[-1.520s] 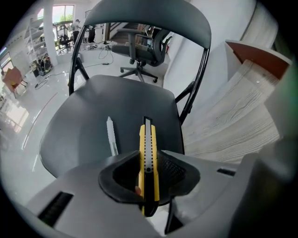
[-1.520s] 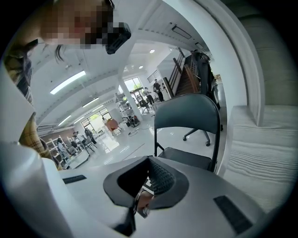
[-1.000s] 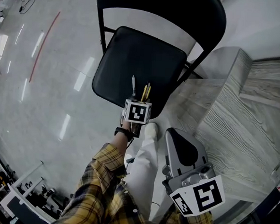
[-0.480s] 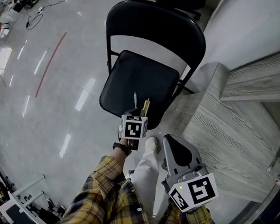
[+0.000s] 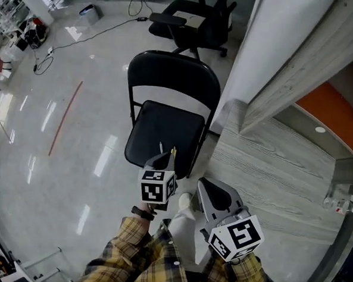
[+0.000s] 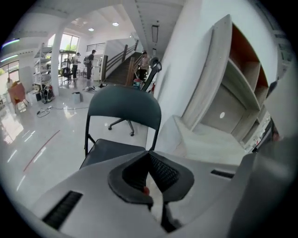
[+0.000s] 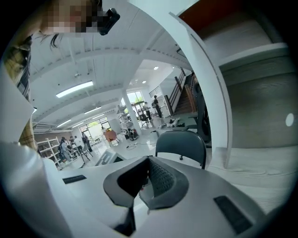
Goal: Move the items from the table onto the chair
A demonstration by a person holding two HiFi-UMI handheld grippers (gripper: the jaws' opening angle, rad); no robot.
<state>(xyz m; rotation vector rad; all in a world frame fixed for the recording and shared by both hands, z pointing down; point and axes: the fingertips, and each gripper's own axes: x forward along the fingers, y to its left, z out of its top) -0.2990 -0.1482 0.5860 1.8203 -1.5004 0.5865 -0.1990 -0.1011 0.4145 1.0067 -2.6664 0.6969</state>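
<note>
A black folding chair [image 5: 165,128] stands on the pale floor left of the grey wood table [image 5: 270,173]. A grey pen [image 5: 160,147] and a yellow pencil [image 5: 173,150] lie near the front edge of its seat. My left gripper [image 5: 165,159] hangs above that front edge, just short of the pens, shut with nothing in it. The left gripper view shows the left gripper [image 6: 150,157] with its pads pressed together and the chair [image 6: 123,107] beyond. My right gripper [image 5: 205,184] is shut and empty by the table's near corner. The right gripper [image 7: 149,160] points at the chair [image 7: 180,142].
A black office chair [image 5: 192,22] stands behind the folding chair, and cables [image 5: 63,38] trail over the floor at the back left. A white pillar [image 5: 271,48] and a shelf with an orange panel [image 5: 328,105] rise beside the table. A shoe [image 5: 186,199] shows below the left gripper.
Both grippers have risen, the left one well up off the seat's front edge. The pens stay on the seat. The head view has tilted up and shows more of the room.
</note>
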